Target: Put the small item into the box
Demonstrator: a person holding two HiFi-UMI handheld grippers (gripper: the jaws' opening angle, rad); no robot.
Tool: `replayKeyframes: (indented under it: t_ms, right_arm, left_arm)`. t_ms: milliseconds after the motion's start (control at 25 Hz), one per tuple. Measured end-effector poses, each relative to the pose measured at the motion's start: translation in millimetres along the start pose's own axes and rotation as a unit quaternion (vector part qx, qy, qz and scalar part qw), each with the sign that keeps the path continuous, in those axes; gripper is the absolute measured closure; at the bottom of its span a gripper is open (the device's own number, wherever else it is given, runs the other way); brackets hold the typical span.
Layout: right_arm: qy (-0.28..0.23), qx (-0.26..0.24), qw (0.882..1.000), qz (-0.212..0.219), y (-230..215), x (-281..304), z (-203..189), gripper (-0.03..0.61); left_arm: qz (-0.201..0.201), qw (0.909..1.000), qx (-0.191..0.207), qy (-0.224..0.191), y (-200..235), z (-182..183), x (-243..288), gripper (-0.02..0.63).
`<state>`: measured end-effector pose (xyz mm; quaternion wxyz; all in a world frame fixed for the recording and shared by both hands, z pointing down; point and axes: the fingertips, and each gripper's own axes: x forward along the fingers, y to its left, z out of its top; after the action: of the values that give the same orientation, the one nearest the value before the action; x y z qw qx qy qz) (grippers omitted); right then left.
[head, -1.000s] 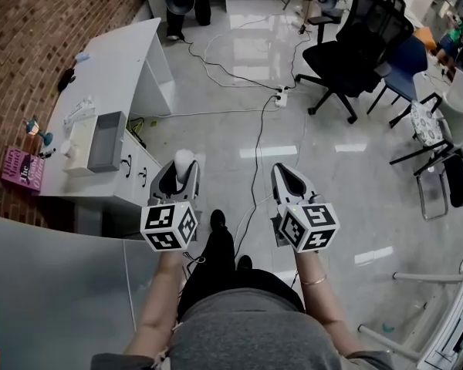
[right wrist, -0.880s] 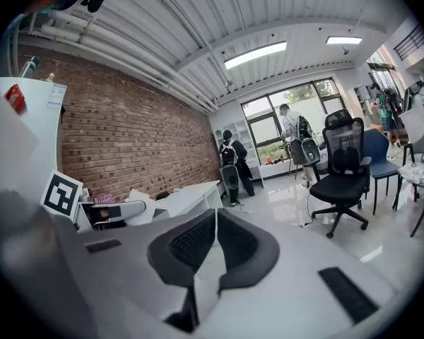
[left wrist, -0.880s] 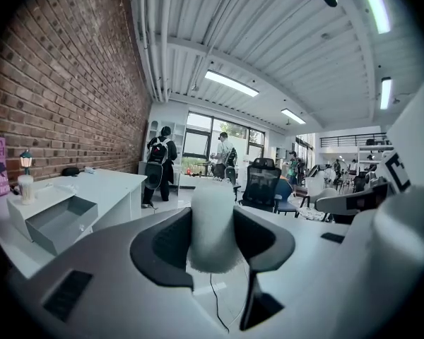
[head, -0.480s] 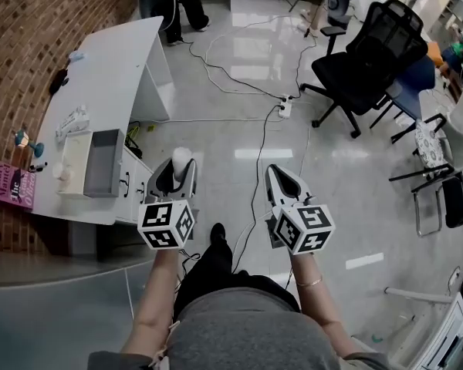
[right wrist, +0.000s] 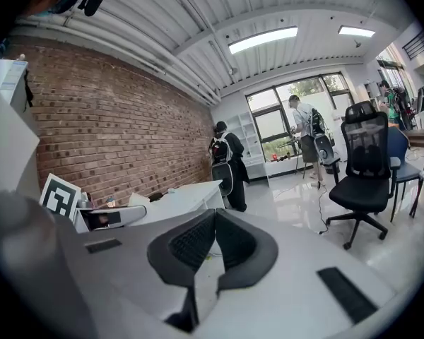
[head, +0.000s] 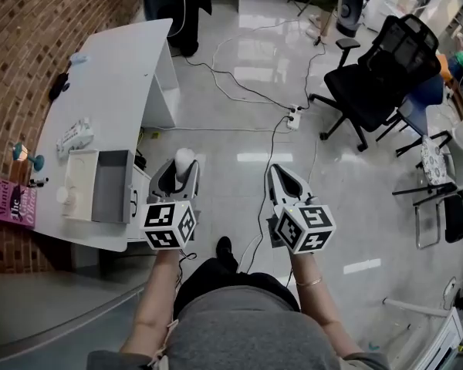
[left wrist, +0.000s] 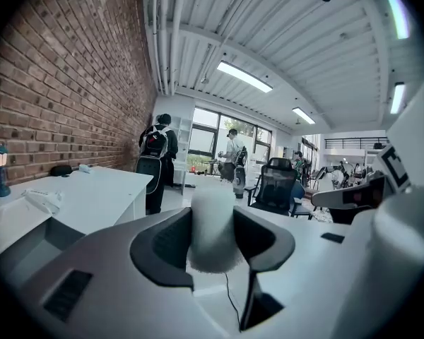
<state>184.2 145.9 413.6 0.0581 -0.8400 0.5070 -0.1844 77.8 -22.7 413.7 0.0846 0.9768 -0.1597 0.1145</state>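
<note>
Carrying step: my left gripper (head: 183, 173) has its fingers (left wrist: 162, 242) clamped on the item (left wrist: 212, 224), centre frame. The right gripper (head: 282, 177) is closed and empty. Next I swing left over the box (head: 108, 187) on the counter (head: 116, 75), then release.

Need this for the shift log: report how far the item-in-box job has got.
Done: the small white item is picked up, clamped in the left gripper. In hand: it is held above the floor beside the desk. Left: the open box on the desk has yet to receive it. The right gripper is shut and empty.
</note>
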Motion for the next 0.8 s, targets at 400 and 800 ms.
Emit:
replayKeyframes:
  t_ms: [400, 800]
  right_arm:
    - [0.008, -0.010, 1.000, 0.012, 13, 50, 14, 0.575]
    - [0.020, -0.026, 0.997, 0.068, 32, 104, 21, 0.575]
  left_arm:
    - [0.003, 1.0000, -0.002, -0.004, 33, 14, 22, 0.428]
    - [0.048, 0.9986, -0.008, -0.019, 69, 22, 27, 0.428]
